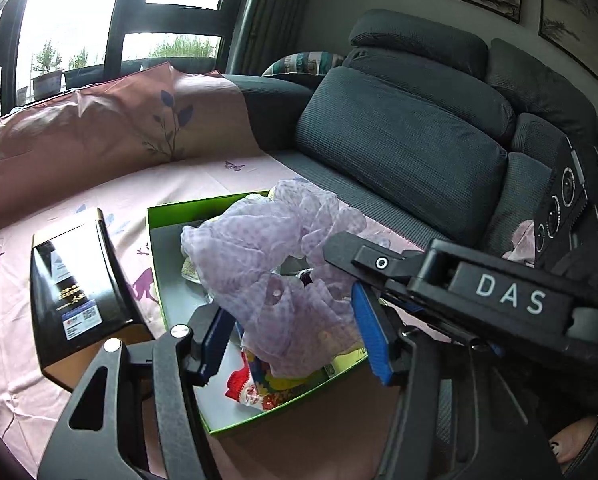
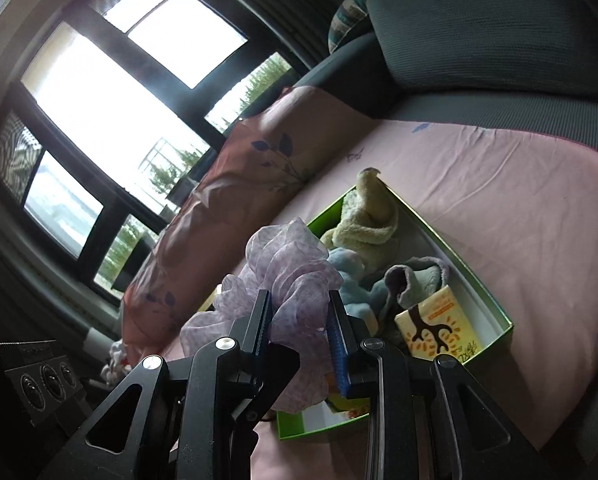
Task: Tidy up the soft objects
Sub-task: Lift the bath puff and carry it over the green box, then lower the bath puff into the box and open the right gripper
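Scarf (image 1: pixel 283 264) hangs over the box (image 1: pixel 155 240), bunched in both your grippers' (image 2: pixel 301 320) grip, so lower it in, then release.

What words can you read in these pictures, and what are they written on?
"DAS" - on the right hand-held gripper, white letters on its black body.
Black box: gold writing and white sticker, too small to read.
Yellow packet in the green box: print too blurred.

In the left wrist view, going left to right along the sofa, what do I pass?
black box → green box → purple scarf → grey cushion
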